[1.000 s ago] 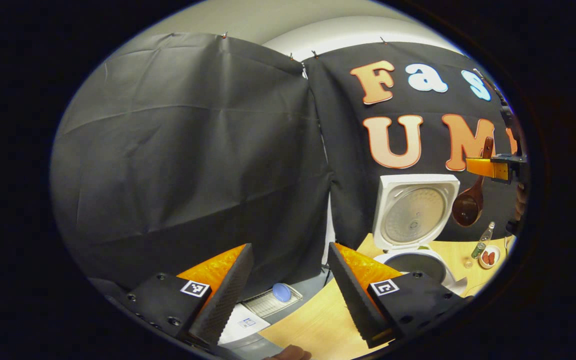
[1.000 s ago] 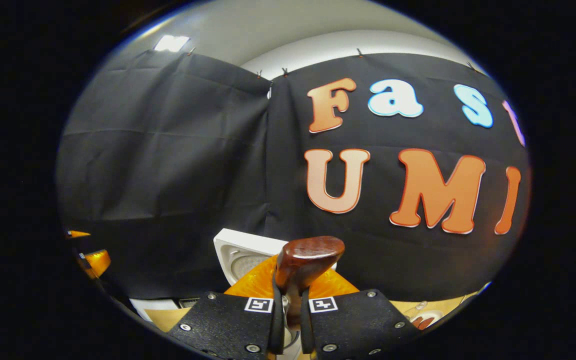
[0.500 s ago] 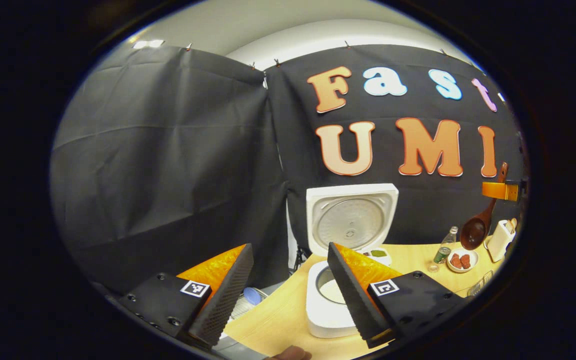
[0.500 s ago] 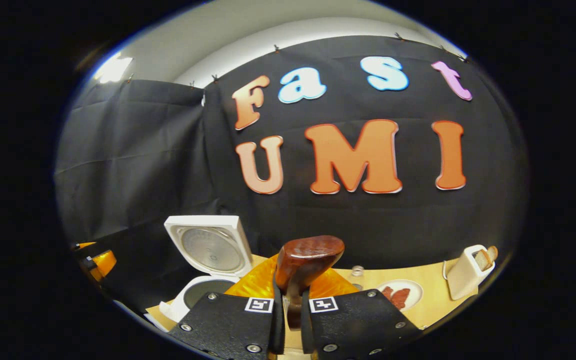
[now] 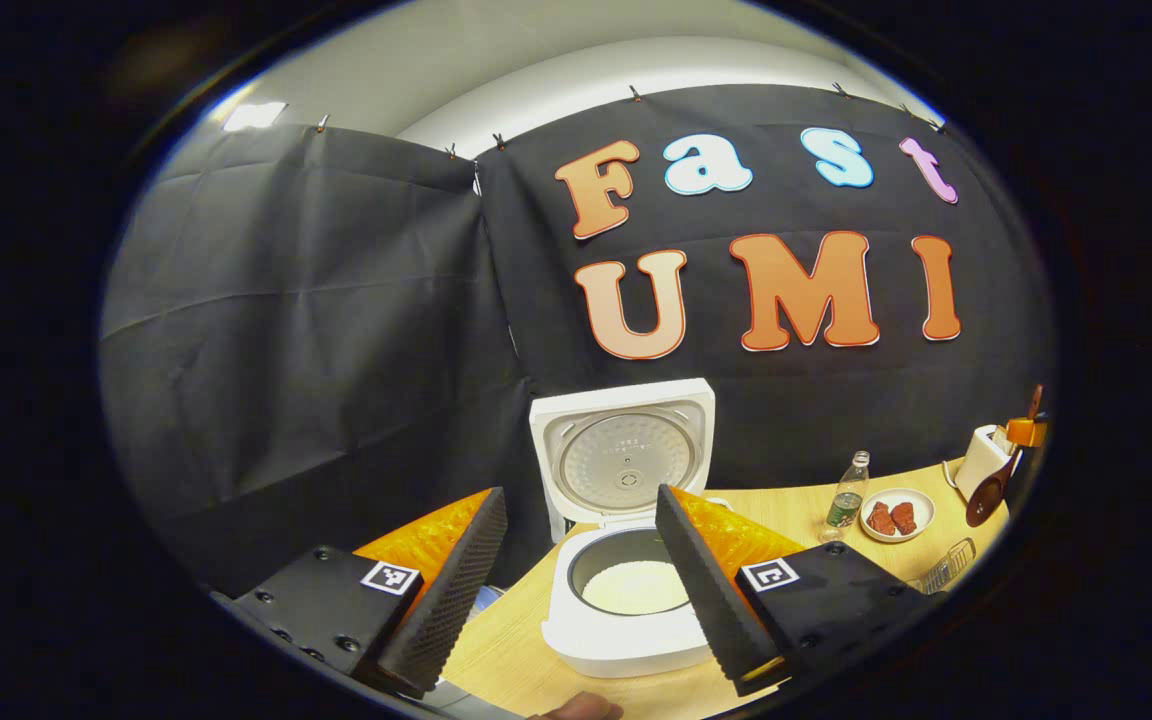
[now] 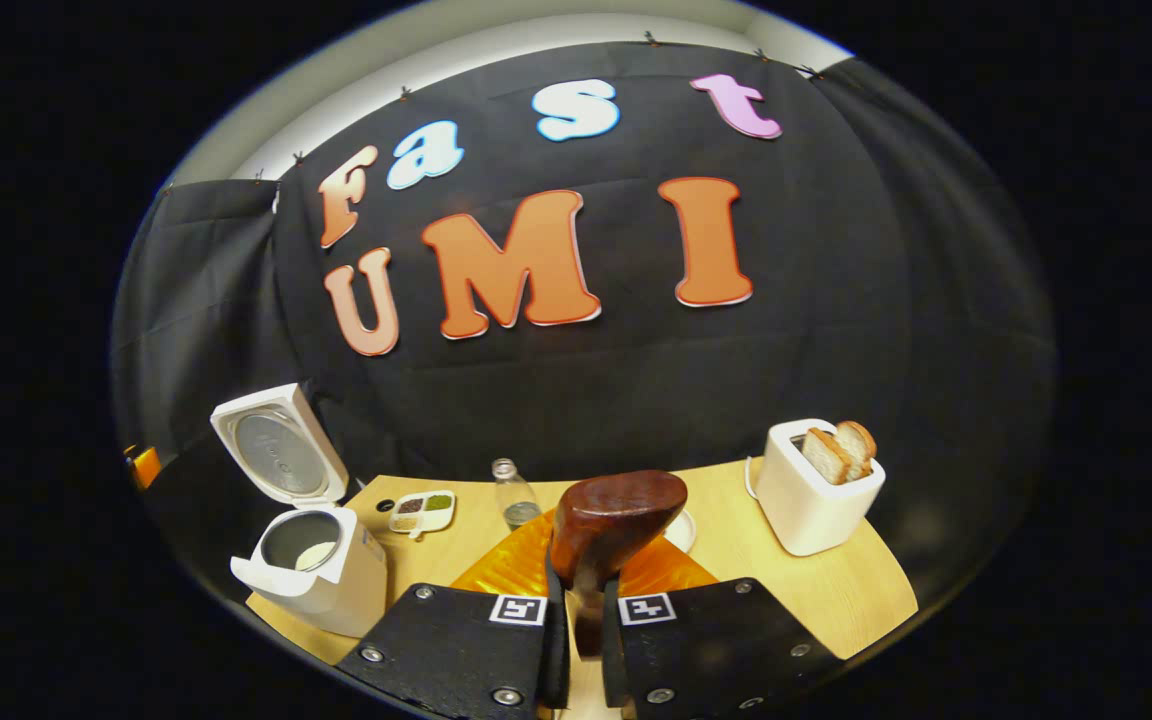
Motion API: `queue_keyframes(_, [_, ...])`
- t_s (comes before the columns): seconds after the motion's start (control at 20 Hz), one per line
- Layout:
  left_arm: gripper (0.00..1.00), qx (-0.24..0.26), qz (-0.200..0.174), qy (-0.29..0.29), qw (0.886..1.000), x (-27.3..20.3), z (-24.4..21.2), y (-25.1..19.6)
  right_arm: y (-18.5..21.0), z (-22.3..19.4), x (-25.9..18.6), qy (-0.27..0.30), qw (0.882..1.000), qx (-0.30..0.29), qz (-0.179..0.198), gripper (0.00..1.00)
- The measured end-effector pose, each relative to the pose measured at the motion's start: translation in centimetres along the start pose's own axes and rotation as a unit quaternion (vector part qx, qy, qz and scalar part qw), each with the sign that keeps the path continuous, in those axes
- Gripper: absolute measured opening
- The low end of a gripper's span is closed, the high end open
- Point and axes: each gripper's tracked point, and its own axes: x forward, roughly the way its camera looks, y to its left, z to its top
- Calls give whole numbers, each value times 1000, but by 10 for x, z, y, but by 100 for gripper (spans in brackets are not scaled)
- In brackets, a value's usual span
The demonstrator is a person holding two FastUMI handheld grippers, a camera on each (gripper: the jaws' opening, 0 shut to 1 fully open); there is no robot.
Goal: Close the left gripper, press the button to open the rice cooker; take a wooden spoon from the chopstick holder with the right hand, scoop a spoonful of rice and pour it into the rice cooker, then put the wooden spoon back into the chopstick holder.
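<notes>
Black cloth walls enclose the booth, and a light wooden tabletop [image 6: 836, 590] carries the items catalogued below.

Right gripper [image 6: 576, 640], right gripper view: jaws clenched on the wooden spoon [image 6: 616, 515], whose handle is pinched between the two fingers while its top end stands up just above them. Beyond it on the tabletop are listed: a clear bottle [image 6: 509, 492]; a small divided dish [image 6: 421, 510] beside it; a white toaster [image 6: 816, 495] with bread slices at the right edge; the rice cooker [image 6: 311, 565] at the left edge, lid raised.

Left gripper [image 5: 576, 560], left gripper view: jaws released, spread wide, nothing held. The rice cooker [image 5: 626, 600] is seen between and just beyond the fingers, its lid upright and white rice [image 5: 634, 588] visible in the pot. Farther right are noted the bottle [image 5: 846, 495] and a dish of red pieces [image 5: 896, 515]. At the far right edge the spoon's bowl [image 5: 984, 495] is seen hanging low beside the toaster [image 5: 981, 460].

Change recorded since half a second earlier: the right gripper view has swung rightward, so the toaster is now seen whole; the spoon is carried farther from the cooker; the grip is unchanged.
</notes>
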Motion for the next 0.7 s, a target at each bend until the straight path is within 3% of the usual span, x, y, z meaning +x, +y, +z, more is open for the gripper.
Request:
queue_keyframes(0.1, [100, -15, 7, 14, 1000, -4, -4, -6, -29, -15, 1, 11, 1000, 16, -13, 12])
queue_keyframes(0.25, [100, -25, 19, 26, 999, -12, -13, -8, -51, -42, 6, 26, 999, 39, -2, 12])
queue_keyframes(0.7, [100, -33, 99, 64, 992, -56, -24, 20, -80, -121, 46, 86, 990, 103, 31, 14])
